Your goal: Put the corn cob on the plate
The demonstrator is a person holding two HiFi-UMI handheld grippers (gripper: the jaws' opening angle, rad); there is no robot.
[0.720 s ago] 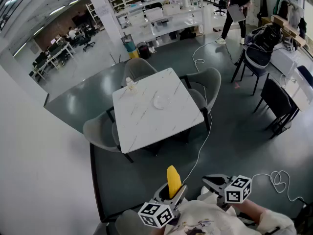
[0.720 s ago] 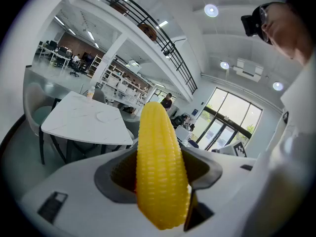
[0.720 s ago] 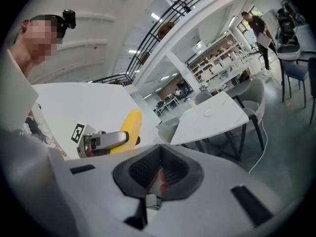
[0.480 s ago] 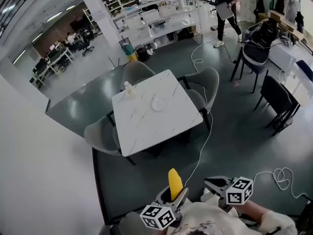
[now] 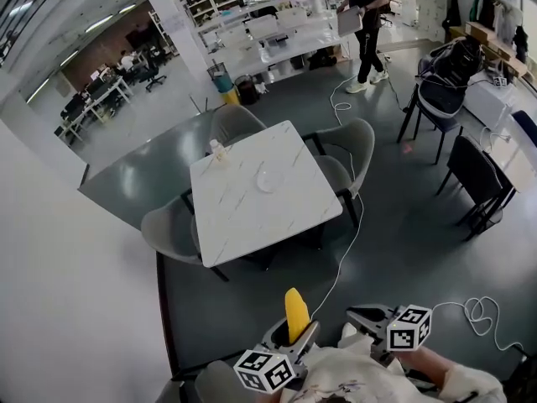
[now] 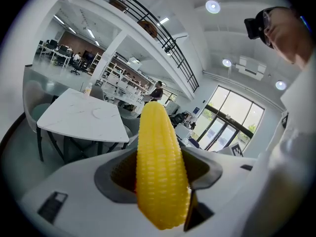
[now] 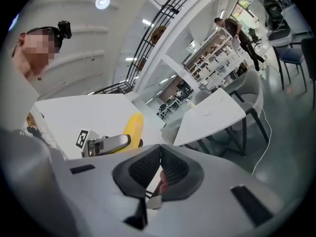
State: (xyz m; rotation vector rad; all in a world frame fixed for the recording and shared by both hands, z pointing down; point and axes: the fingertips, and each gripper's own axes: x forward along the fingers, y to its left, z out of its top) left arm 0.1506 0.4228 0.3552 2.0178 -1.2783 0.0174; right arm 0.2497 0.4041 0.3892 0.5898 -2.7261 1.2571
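A yellow corn cob (image 5: 296,313) sticks up from my left gripper (image 5: 292,331), low in the head view and close to my body. In the left gripper view the corn cob (image 6: 160,172) fills the middle, and the jaws are shut on its lower part. My right gripper (image 5: 362,316) hangs just to its right with its pads closed together (image 7: 159,164) and nothing between them. The pale plate (image 5: 266,178) lies on a white marble table (image 5: 252,217) well ahead of both grippers, out of reach. The plate (image 6: 101,113) is bare.
Grey chairs (image 5: 357,145) stand round the table, and a small bottle (image 5: 218,150) stands at its far left corner. A white cable (image 5: 348,242) trails over the dark floor. A person (image 5: 362,11) walks at the back by shelves. Black chairs (image 5: 474,175) stand right.
The person at the back has walked to the left. Both grippers and the corn cob have kept their places near my body.
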